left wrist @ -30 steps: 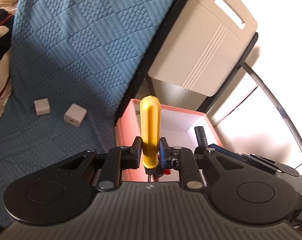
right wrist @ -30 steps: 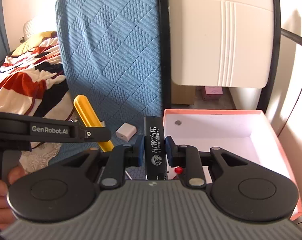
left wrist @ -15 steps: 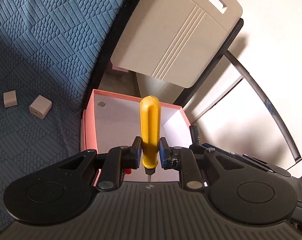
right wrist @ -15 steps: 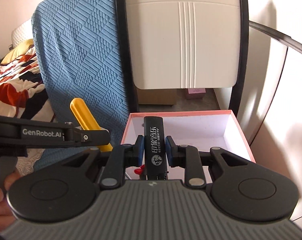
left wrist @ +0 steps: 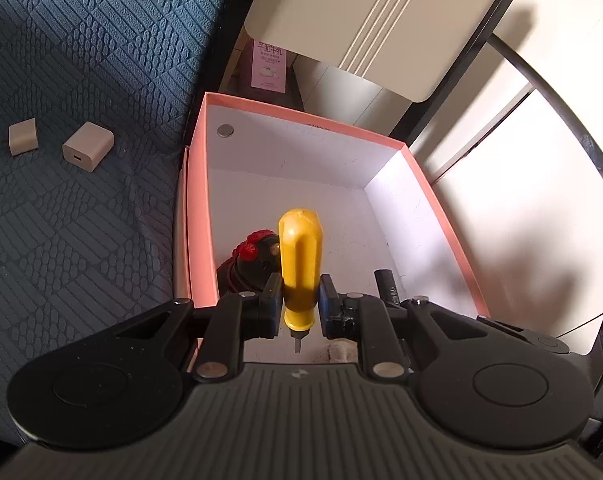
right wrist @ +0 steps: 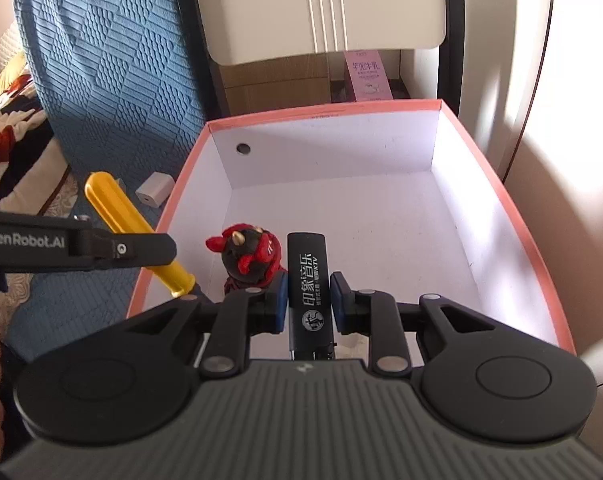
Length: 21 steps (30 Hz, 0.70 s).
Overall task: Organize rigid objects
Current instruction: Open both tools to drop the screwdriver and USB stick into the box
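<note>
My left gripper (left wrist: 299, 300) is shut on a yellow-handled screwdriver (left wrist: 299, 256) and holds it over the near left part of an open pink box (left wrist: 197, 200) with a white inside. My right gripper (right wrist: 308, 296) is shut on a black lighter (right wrist: 308, 280) with white print, held over the near end of the same box (right wrist: 513, 216). A black and red figurine (right wrist: 249, 258) sits inside the box at its near left; it also shows in the left wrist view (left wrist: 253, 248). The screwdriver (right wrist: 133, 220) and the left gripper's arm show at the left of the right wrist view.
Two white charger cubes (left wrist: 87, 146) (left wrist: 22, 136) lie on the blue textured cover (left wrist: 81, 60) left of the box. A cream folding chair back (right wrist: 317, 4) stands behind the box, with a pink carton (right wrist: 367, 76) under it. A white wall is on the right.
Both grippers have moved forward and down over the box with their objects still held. The figurine inside the box has come into view.
</note>
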Available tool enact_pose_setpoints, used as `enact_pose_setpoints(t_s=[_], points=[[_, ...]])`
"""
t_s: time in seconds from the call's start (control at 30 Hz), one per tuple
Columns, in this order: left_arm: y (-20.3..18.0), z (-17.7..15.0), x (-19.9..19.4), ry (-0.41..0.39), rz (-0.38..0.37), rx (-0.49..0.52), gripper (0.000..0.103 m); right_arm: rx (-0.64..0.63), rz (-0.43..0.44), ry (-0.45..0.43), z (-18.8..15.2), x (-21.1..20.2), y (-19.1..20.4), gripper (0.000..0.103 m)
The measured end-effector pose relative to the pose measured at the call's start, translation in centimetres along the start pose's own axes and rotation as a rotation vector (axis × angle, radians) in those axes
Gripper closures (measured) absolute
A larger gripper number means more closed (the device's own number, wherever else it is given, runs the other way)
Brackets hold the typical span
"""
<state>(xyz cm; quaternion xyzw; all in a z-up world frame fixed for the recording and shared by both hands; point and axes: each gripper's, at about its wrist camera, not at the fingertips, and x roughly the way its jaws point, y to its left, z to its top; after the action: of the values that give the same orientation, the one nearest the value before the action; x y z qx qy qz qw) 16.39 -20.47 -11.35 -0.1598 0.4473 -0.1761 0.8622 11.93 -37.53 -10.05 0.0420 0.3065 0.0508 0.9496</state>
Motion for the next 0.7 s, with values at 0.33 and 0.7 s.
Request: enact_pose_setpoints(t_s=[0.33,0.7], points=[[-0.2,-1.0,1.6,0.046,0.017,0.021,0.081,0.018,0.0,0.046,-1.9,1.9,-0.3,0.076],[-0.6,-0.7,1.1,0.029,0.034,0.075,0.063,0.042,-0.016,0.049,-1.5,2.3,-0.7,0.075]])
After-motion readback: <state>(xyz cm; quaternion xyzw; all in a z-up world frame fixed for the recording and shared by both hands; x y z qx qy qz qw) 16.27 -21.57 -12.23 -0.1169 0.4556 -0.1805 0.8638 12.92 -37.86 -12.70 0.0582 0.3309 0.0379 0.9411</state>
